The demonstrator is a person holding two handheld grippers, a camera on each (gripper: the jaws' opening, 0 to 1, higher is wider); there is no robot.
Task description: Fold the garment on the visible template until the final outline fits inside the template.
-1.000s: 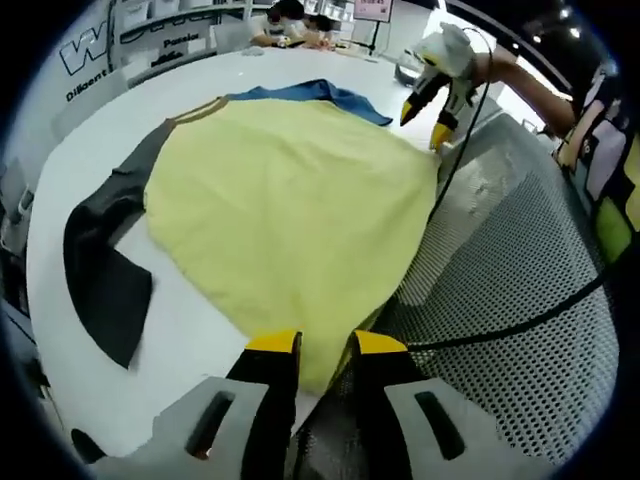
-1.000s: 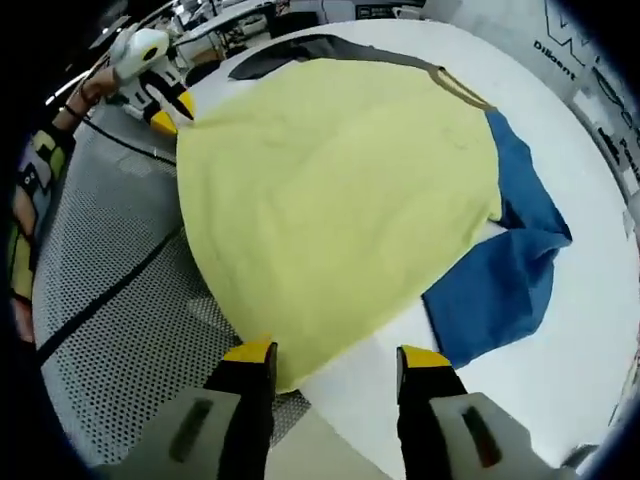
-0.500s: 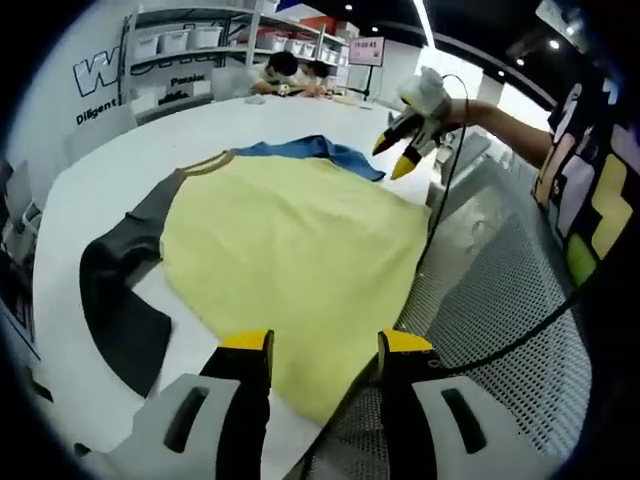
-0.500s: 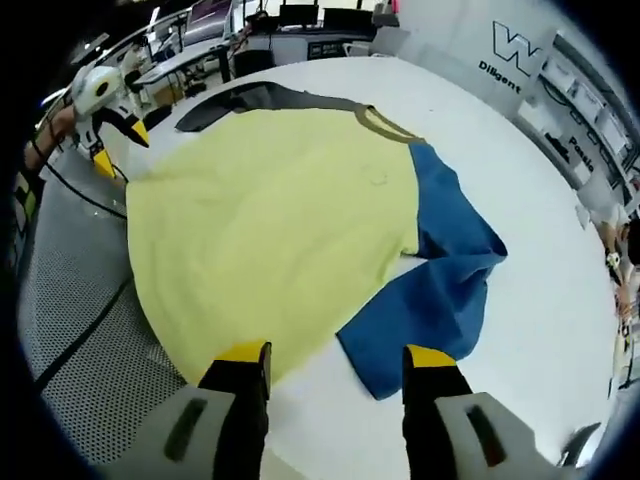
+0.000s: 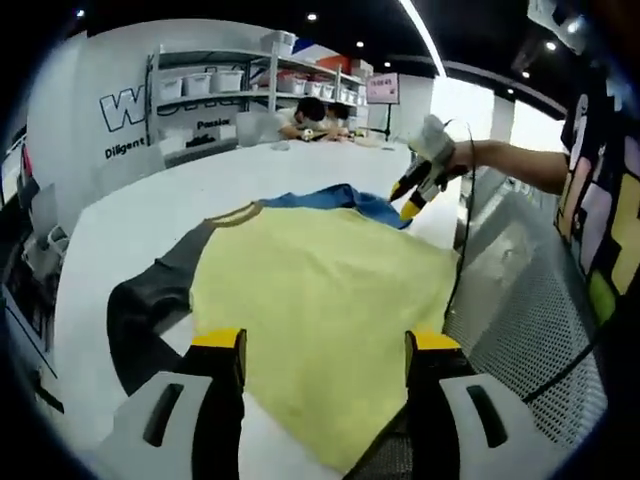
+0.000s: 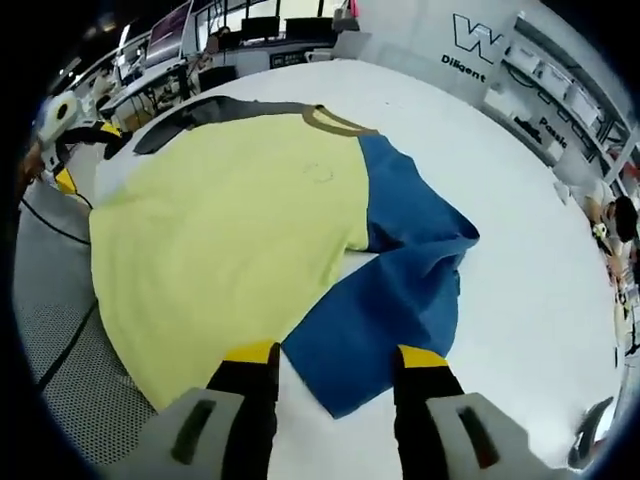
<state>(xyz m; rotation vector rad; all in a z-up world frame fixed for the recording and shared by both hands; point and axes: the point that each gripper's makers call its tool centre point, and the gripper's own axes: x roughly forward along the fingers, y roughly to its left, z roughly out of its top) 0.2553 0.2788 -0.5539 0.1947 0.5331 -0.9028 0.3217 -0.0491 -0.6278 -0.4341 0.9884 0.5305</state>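
We have the shirt (image 6: 230, 240) spread flat on the white tabletop (image 6: 520, 230), yellow body in the middle, blue sleeve (image 6: 395, 290) on one side and dark grey sleeve (image 5: 150, 310) on the other. The relation that matters is at the right hand-held gripper (image 6: 330, 365): the blue sleeve lies straight ahead at 12 o'clock, its cuff end just beyond the parted, empty jaws, and its long axis runs away toward 1 o'clock, bending back to the collar (image 6: 335, 122) near 12. We judge this arm the nearer one for folding that sleeve inward. The left hand-held gripper (image 5: 325, 350) also stands apart and empty, over the yellow hem, with the grey sleeve off at 9 to 10 o'clock. No template outline is visible to us — the shirt may cover it — and the hem's near edge drapes over the tabletop's rim toward a perforated surface (image 5: 520, 330), so its exact line is hard to make out.
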